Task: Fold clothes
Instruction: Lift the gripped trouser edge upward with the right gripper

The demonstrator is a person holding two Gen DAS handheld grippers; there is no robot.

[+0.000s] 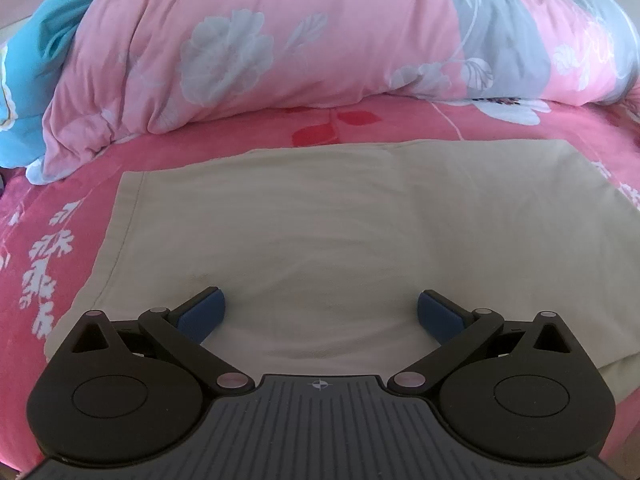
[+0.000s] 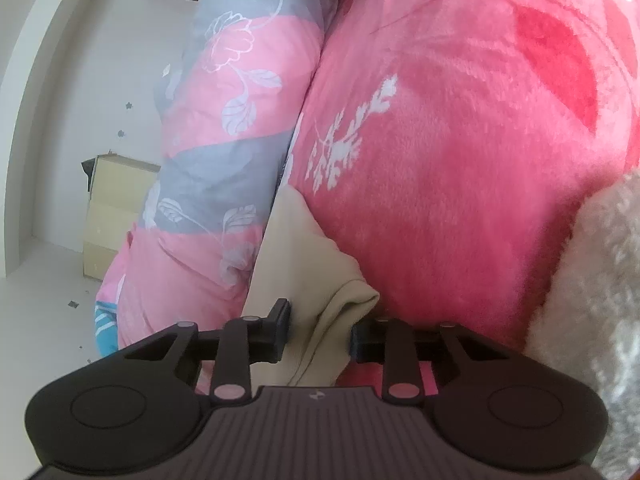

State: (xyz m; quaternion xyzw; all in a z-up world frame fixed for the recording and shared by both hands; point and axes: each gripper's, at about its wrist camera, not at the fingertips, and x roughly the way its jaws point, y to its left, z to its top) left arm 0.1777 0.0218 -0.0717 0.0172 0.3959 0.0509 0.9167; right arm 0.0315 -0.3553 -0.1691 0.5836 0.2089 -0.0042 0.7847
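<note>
Left wrist | smooth beige garment (image 1: 304,216) flat | fleecy pink blanket (image 1: 60,240)

Our left gripper (image 1: 321,312) points steeply downward with its jaws spread wide, the blue pads (image 1: 202,314) angled outward and well apart, nothing pinched between them. Our right gripper (image 2: 320,330) points closer to level and is rolled onto its side, so the scene in its view runs nearly upright; its jaws stand much narrower, the two black fingers (image 2: 280,326) nearly parallel. A fold of beige cloth (image 2: 320,320) sits in the gap between them, and we cannot tell whether the pads already press on it.
</note>
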